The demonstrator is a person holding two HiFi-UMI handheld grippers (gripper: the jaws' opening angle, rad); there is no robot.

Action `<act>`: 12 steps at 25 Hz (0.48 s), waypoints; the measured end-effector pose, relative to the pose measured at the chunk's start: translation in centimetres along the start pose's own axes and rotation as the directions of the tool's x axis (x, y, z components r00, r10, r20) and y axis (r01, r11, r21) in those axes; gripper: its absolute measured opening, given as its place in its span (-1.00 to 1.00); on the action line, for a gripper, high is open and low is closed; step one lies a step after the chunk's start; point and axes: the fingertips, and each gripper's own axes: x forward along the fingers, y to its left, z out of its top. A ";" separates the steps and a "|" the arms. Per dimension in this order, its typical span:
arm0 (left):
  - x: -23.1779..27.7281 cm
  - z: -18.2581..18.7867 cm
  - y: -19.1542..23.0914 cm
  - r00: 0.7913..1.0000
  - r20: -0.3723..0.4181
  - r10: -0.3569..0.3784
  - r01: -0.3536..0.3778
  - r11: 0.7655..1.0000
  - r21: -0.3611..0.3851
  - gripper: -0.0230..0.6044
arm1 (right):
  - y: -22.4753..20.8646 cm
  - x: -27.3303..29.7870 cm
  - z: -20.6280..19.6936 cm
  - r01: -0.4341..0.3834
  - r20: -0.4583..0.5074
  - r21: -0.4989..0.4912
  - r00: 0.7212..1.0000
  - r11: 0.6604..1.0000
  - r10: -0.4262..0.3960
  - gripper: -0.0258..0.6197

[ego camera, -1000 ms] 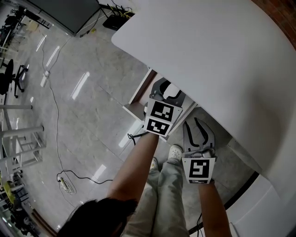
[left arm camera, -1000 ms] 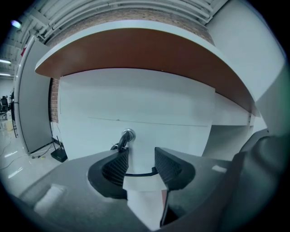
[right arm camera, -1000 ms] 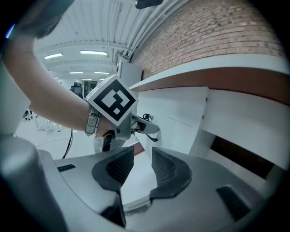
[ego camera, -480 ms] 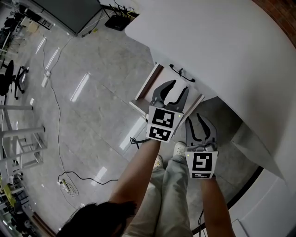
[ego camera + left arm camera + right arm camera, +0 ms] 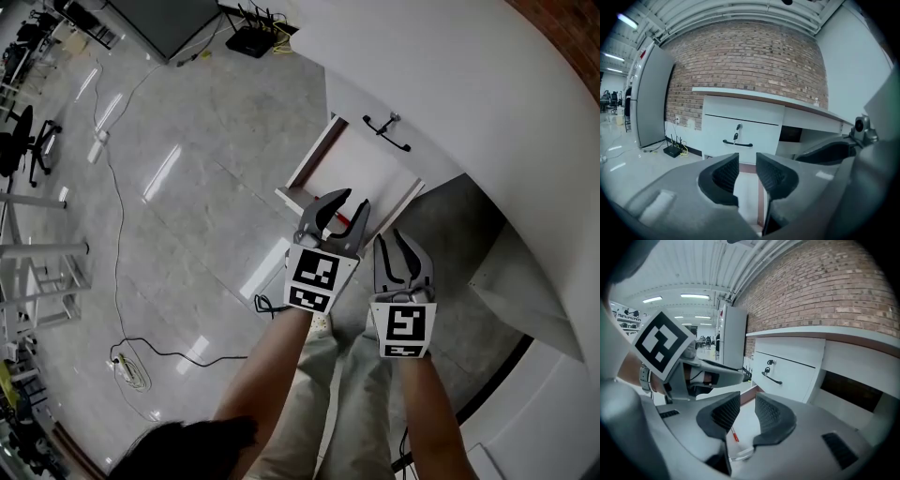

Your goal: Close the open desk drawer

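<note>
Bench [image 5: 487, 103]: white top, curved front edge, set against brick wall [image 5: 567, 23]. Open drawer [image 5: 367, 167] below bench top; red pen [image 5: 343, 220] lying on its white bottom. Floor [image 5: 197, 225]: grey polished tile, glossy with light reflections. Standing on floor: black router [image 5: 251, 40] near wall, coiled cable [image 5: 132, 372], office chair [image 5: 23, 150], white metal rack [image 5: 42, 281] at far left.

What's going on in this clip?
A person facing a white desk holds a gripper in each hand. Its lower drawer stands pulled open, a red pen lying inside. The left gripper and right gripper hover at the drawer's near end; both jaws have just been closing, nothing between them.
</note>
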 end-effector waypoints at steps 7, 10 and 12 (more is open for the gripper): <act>-3.2 -1.1 -0.5 0.997 0.020 0.070 -0.070 0.997 -0.022 -0.90 | 0.9 -1.0 -0.5 -0.037 0.003 -0.006 0.999 0.999 0.037 -0.65; -4.1 -0.9 -1.6 0.994 0.027 0.107 -0.106 0.994 -0.032 -0.90 | 0.6 -2.0 -0.1 -0.071 0.016 -0.013 0.997 0.997 0.072 -0.71; -4.8 -0.5 -2.6 0.990 0.038 0.137 -0.136 0.990 -0.040 -0.90 | 0.4 -3.1 0.3 -0.103 0.029 -0.030 0.994 0.994 0.104 -0.75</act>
